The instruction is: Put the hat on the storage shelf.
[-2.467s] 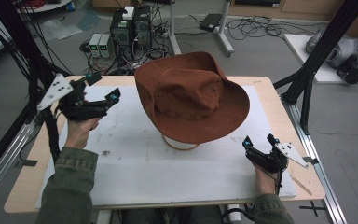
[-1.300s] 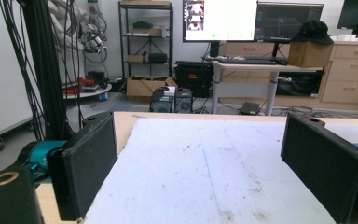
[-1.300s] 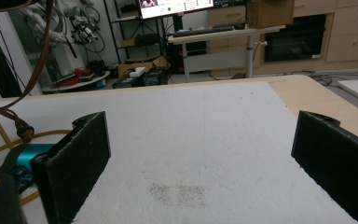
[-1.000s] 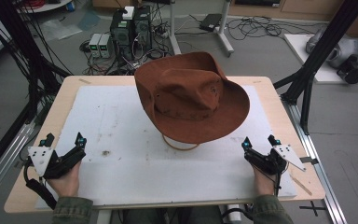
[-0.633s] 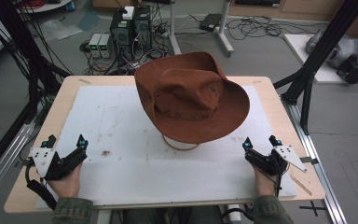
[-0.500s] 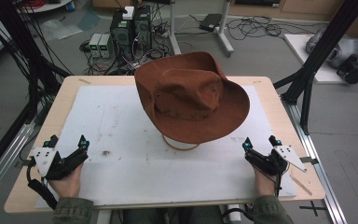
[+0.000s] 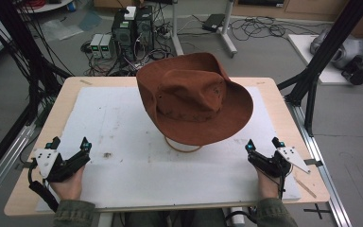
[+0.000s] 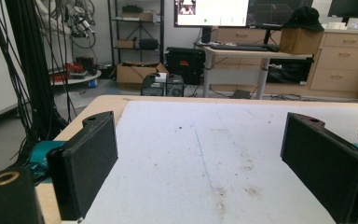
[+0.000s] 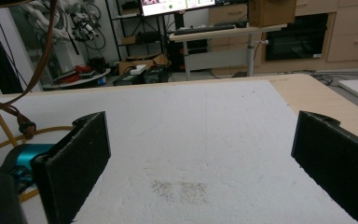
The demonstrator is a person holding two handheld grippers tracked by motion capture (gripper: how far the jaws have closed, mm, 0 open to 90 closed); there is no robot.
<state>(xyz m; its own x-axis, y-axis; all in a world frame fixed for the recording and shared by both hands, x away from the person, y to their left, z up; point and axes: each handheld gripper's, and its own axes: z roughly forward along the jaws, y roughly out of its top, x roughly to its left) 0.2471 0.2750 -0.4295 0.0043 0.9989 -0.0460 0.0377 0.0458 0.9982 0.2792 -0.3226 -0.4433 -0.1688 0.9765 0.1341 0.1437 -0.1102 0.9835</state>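
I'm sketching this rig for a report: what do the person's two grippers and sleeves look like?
Both the left gripper and the right gripper are black, with two flat black jaws, teal fittings near the jaws, a grey three-cornered plate on top and a black trailing cable. The sleeves are olive green.

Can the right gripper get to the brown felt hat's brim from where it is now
Probably yes. The right gripper rests open near the table's front edge, and bare white foam mat lies between it and the brown felt hat, whose brim overhangs toward it.

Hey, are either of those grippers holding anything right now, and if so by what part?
Nothing is held. The left gripper and right gripper rest open, apart from the brown hat.
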